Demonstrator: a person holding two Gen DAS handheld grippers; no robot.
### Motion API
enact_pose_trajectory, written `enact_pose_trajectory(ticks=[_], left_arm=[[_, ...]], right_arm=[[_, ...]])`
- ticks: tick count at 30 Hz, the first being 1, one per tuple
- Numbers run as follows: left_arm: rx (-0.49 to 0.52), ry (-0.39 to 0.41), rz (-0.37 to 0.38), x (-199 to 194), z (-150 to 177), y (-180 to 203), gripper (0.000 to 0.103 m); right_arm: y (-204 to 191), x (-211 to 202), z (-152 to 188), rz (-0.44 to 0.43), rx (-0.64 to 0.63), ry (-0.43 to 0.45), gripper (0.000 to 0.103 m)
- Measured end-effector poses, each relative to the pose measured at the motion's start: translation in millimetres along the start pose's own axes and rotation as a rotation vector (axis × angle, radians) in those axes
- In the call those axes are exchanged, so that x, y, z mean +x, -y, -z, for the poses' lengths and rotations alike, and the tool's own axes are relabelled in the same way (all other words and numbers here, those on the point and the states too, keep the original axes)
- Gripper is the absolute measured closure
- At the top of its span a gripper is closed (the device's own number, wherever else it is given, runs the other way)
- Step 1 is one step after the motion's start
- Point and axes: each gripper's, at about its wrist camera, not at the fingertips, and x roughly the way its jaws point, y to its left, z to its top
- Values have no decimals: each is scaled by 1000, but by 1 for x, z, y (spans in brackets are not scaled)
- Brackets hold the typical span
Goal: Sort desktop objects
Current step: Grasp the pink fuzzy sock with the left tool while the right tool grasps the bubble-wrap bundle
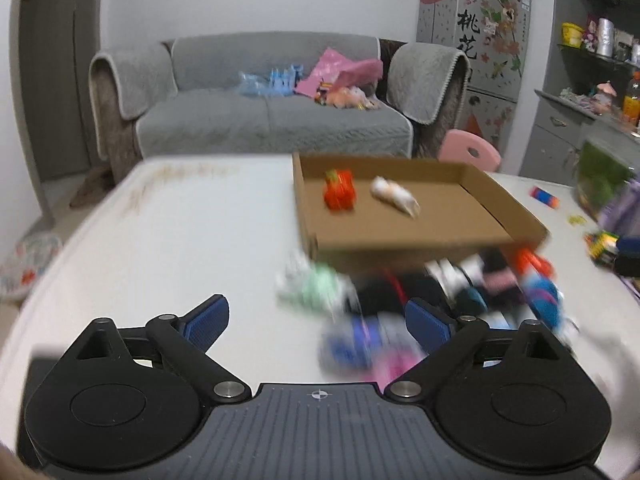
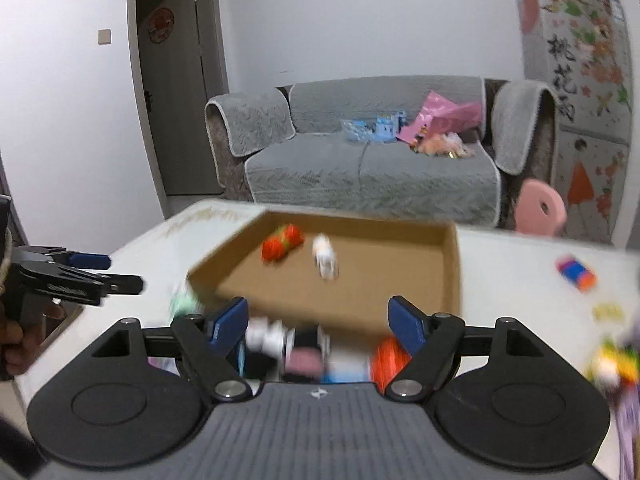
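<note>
On a white table [image 1: 180, 220] before a grey sofa [image 1: 256, 120], we hold the left gripper [image 1: 316, 320] and right gripper [image 2: 316, 320] with jaws spread and nothing between them — over a blurred heap of small toys [image 1: 420, 300] lying just beside the near wall of a cardboard tray [image 1: 400, 252], where an orange-red toy [image 1: 340, 194] and a white one [image 1: 394, 196] already rest. We judge the heap's pieces light, hard plastic, possibly some soft cloth among them — best pinched one at a time across a narrow middle.
</note>
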Motion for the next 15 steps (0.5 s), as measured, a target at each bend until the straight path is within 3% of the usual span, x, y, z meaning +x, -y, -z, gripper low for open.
enact_pose_trajectory(ticks=[4, 8, 11, 15], left_arm=[[13, -48, 25, -24, 29, 13, 5], [-71, -125, 83, -28, 44, 21, 1], [-84, -144, 87, -27, 46, 30, 1], [-88, -172, 76, -22, 44, 42, 0]], right_arm=[[-11, -17, 35, -7, 10, -25, 27], [-31, -18, 57, -58, -50, -19, 5], [-42, -15, 66, -67, -128, -18, 3], [-44, -7, 70, -99, -137, -30, 3]])
